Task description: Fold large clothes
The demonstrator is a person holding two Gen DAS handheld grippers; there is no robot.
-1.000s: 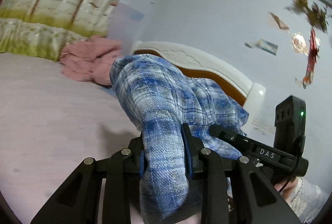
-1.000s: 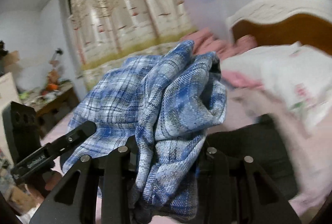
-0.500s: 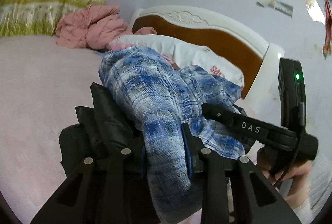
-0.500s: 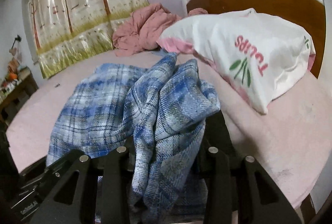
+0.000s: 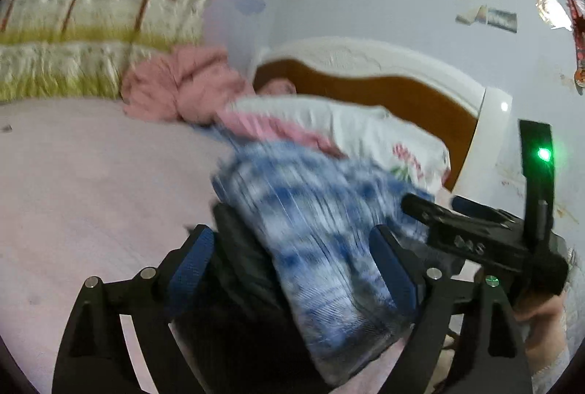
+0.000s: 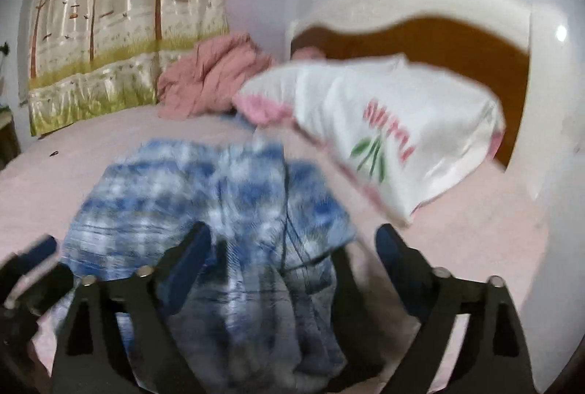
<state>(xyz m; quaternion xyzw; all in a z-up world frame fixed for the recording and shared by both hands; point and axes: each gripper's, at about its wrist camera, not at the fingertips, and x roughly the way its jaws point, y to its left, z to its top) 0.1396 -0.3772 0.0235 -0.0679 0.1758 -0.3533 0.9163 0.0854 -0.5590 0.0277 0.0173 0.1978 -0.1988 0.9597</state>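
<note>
A blue plaid shirt [image 5: 314,233], blurred by motion, lies bunched on the pink bed over a black garment [image 5: 241,277]. My left gripper [image 5: 292,258] has its jaws opening wide, and the shirt sits loose between them with neither pad pressing it. In the right wrist view the same shirt [image 6: 219,204] spreads in front of my right gripper [image 6: 292,251], whose jaws are also opening wide around the loose cloth. The right gripper's body [image 5: 475,240] and the hand holding it [image 5: 541,313] show at the right of the left wrist view. A left fingertip [image 6: 36,251] shows at the left edge.
A white pillow [image 6: 384,138] with red lettering leans by the wooden headboard [image 6: 438,43] just beyond the shirt. A crumpled pink blanket [image 6: 212,76] lies further back by a tree-print curtain [image 6: 109,28]. The pink bed sheet [image 5: 91,174] stretches off to the left.
Both grippers sank toward the bed and their jaws went from shut on the plaid shirt to wide apart. The shirt dropped out of both grips onto the bed.
</note>
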